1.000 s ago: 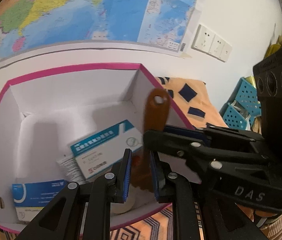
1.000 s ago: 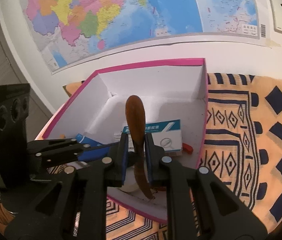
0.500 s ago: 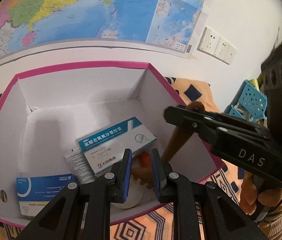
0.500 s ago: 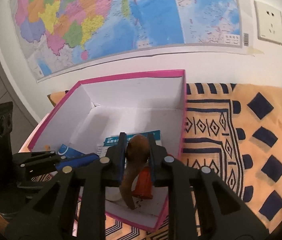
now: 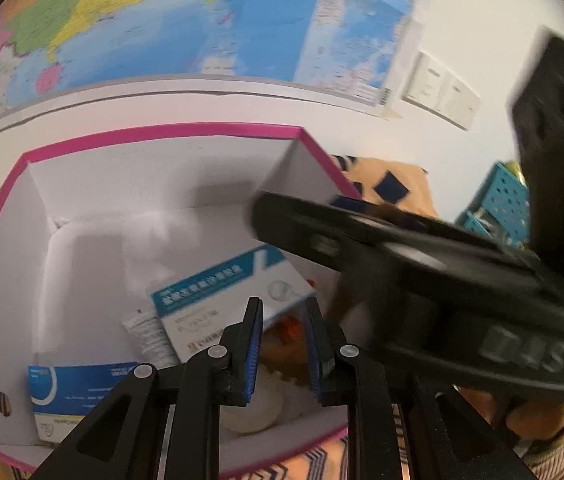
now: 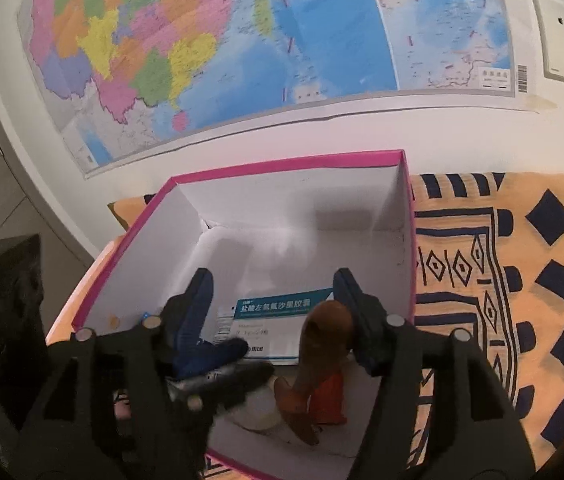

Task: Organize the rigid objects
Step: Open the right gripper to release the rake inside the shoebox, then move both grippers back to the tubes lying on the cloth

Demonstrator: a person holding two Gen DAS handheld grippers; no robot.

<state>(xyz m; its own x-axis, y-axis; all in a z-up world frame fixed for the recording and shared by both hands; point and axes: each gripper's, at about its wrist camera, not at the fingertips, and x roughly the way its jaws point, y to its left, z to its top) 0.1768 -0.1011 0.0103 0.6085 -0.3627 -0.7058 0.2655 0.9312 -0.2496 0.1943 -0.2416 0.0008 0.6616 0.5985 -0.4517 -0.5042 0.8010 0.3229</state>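
A brown wooden comb [image 6: 321, 344] stands tilted inside the pink-rimmed white box [image 6: 282, 162], its lower end on the box floor by an orange item [image 6: 329, 396] and a white round item [image 6: 258, 412]. My right gripper [image 6: 274, 304] hangs over the box with its jaws opening. The comb stands between them close to the right finger, and neither pad presses on it. My left gripper [image 5: 282, 344] is shut with nothing clamped, low over the box's near edge [image 5: 162, 130]. Behind its pads show the comb [image 5: 282, 360] and a teal-and-white medicine carton [image 5: 222, 292].
A blue-and-white carton [image 5: 78, 392] lies in the box's near left corner. The box sits on an orange and navy patterned cloth [image 6: 501, 280]. Behind it, a map [image 6: 262, 40] and sockets [image 6: 561, 40] cover the wall. A teal basket [image 5: 497, 200] stands at the right.
The right gripper brought the comb down into the box and spread its jaws, letting it go; the comb now leans on its own. The left gripper has stayed put.
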